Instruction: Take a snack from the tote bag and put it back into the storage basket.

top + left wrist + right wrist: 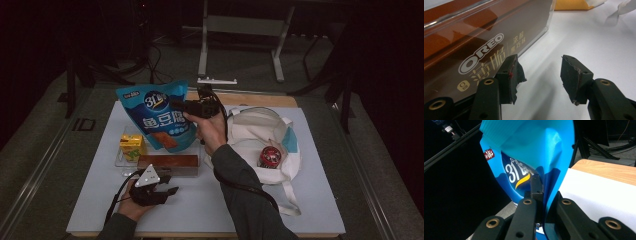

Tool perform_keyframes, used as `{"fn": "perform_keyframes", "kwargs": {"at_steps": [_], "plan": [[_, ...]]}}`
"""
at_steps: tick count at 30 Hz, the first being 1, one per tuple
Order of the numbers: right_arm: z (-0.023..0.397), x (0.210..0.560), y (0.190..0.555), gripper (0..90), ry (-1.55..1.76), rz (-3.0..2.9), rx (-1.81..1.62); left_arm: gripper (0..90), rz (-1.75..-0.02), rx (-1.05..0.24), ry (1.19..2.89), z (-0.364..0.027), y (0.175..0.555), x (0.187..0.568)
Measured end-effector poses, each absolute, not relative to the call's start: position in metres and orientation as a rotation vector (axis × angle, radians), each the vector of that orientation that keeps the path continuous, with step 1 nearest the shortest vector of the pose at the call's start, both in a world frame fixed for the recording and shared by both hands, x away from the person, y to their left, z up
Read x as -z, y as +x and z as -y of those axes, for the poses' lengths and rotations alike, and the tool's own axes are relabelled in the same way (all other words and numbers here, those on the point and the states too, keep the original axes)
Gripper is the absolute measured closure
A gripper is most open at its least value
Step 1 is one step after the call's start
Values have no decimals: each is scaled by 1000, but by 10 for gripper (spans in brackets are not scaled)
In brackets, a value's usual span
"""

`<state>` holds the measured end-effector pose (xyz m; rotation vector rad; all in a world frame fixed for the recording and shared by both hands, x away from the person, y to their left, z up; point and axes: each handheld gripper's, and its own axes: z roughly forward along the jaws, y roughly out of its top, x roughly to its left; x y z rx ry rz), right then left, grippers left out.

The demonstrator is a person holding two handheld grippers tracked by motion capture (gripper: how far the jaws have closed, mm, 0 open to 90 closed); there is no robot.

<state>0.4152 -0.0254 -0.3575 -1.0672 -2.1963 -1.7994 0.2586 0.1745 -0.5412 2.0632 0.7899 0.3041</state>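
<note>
A blue snack bag (157, 117) hangs upright over the back left of the table, pinched at its right edge by my right gripper (182, 106). In the right gripper view the jaws are shut on a fold of the blue bag (529, 152), my right gripper (541, 187) clamping the foil. My left gripper (170, 192) rests low near the table's front left. Its jaws stand open with nothing between them, my left gripper (539, 75) lying just beside a brown Oreo box (474, 50). The Oreo box (168, 164) lies flat in front of the bag.
A yellow drink carton (131, 146) stands in a clear tray (122, 165) left of the Oreo box. A white tote bag (250, 135) lies open at the right with a red round item (270, 156) on it. The white table mat (310, 210) meets a wooden edge (604, 170).
</note>
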Motion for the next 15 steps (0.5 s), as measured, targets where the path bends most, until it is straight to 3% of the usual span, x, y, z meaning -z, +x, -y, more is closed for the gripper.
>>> {"fn": "perform_keyframes", "kwargs": {"at_steps": [15], "plan": [[19,393,426,891,-1112,2233,1729,485,-784,-310,2056,-175,258,541]]}}
